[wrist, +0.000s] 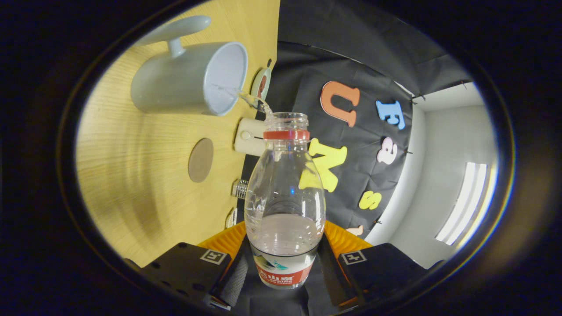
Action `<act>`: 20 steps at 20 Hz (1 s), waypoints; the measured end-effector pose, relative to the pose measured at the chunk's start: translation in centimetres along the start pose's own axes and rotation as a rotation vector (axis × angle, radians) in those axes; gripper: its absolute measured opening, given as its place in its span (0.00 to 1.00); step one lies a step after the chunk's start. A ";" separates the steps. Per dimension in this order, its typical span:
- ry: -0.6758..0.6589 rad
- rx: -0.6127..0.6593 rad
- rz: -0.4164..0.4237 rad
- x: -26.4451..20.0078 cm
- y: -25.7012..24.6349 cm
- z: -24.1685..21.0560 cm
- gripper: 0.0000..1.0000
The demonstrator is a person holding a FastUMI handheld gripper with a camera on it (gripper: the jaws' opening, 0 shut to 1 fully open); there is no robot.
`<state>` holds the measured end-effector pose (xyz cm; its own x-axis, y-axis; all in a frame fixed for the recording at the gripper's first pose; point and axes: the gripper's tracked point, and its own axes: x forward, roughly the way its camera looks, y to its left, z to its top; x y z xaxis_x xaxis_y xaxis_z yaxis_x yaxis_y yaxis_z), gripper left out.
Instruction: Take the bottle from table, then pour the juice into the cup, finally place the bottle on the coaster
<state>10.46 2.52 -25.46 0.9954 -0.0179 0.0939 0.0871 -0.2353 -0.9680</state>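
My gripper (284, 267) is shut on a clear plastic bottle (284, 193) with a red neck ring and no cap, both fingers pressing on its labelled lower part. The view is rolled sideways, so the wooden table (131, 175) stands like a wall beside the bottle. The bottle is tilted and a thin stream of clear liquid runs from its mouth into the pale grey cup (189, 81) with a long handle, just beyond the mouth. Liquid still fills part of the bottle near the fingers. A round brown coaster (201, 159) lies flat on the table, nearer to me than the cup.
Along the table's far edge sit a small dish (262, 83), a cream boxy object (249, 137), a small clear ribbed jar (239, 188) and another small item (232, 218). Behind them hangs the black cloth wall.
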 end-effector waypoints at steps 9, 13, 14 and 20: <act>0.005 -0.008 0.008 0.3 0.0 0.1 0.80; 0.002 -0.017 0.007 0.2 -0.1 0.2 0.79; 0.004 -0.017 0.005 0.1 -0.2 0.2 0.79; 0.010 -0.018 -0.011 0.4 -1.6 0.0 0.80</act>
<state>10.67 2.87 -23.86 0.9940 -0.0248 0.1070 0.0973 -0.2528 -0.9626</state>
